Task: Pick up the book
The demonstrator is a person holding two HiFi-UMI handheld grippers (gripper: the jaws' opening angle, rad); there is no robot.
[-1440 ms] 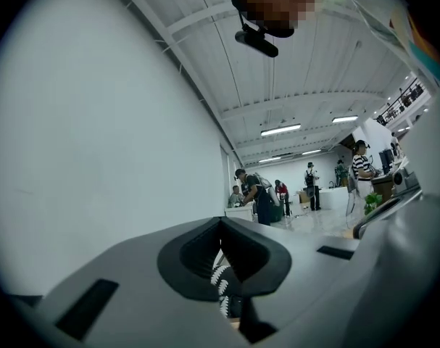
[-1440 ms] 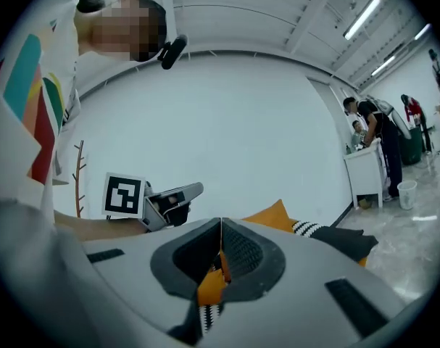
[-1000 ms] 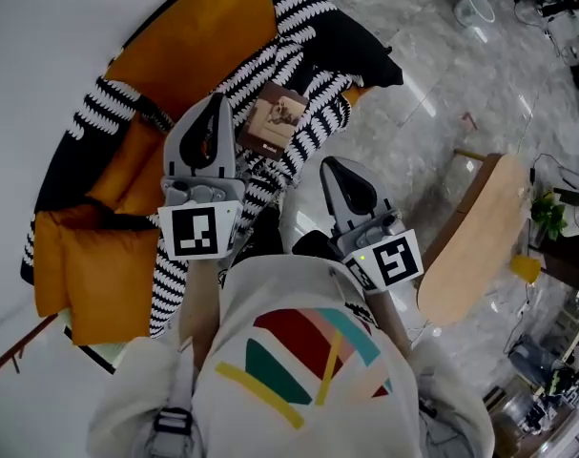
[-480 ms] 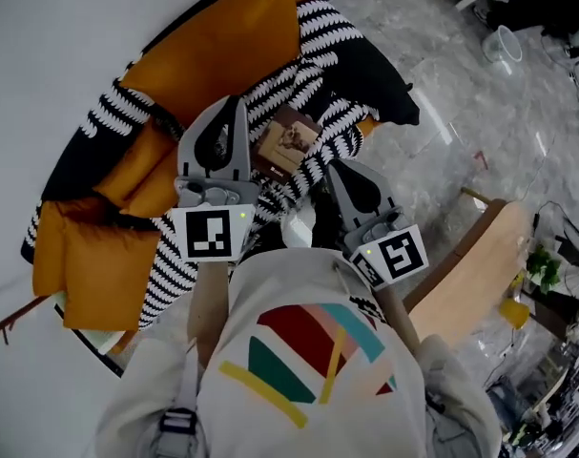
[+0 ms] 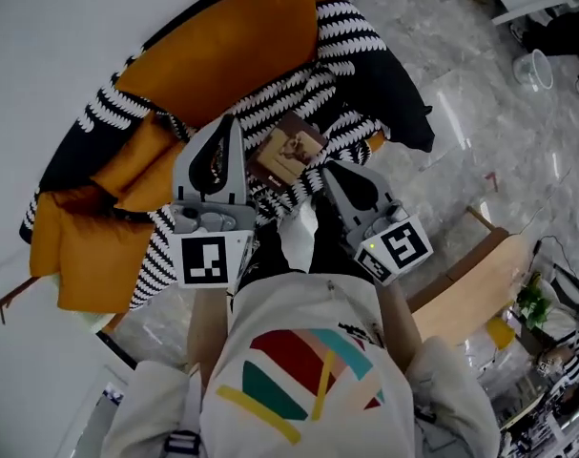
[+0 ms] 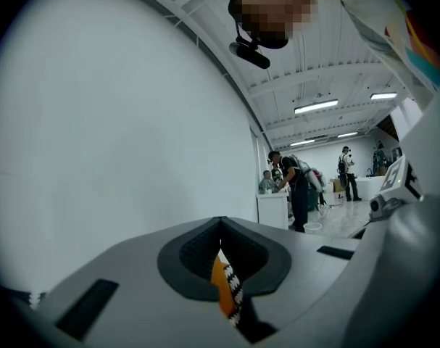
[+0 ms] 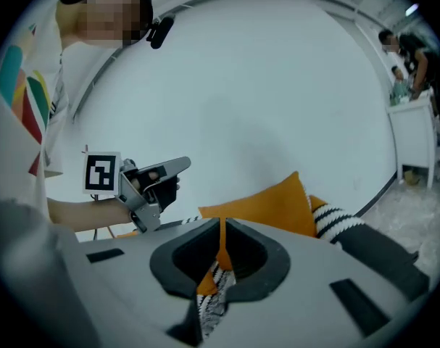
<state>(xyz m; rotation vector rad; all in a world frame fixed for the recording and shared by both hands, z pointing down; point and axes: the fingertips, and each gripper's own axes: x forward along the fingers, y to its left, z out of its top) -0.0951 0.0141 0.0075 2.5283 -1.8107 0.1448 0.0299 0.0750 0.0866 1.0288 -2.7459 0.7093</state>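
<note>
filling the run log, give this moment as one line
phase: pre-grasp | book: on striped blanket, not held | left gripper: shut, empty, left of book | right gripper: shut, empty, near book

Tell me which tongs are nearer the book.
Right, judging by the head view. The right tongs point just off the lower right edge of the book; the left tongs lie beside its left side, slightly farther.
</note>
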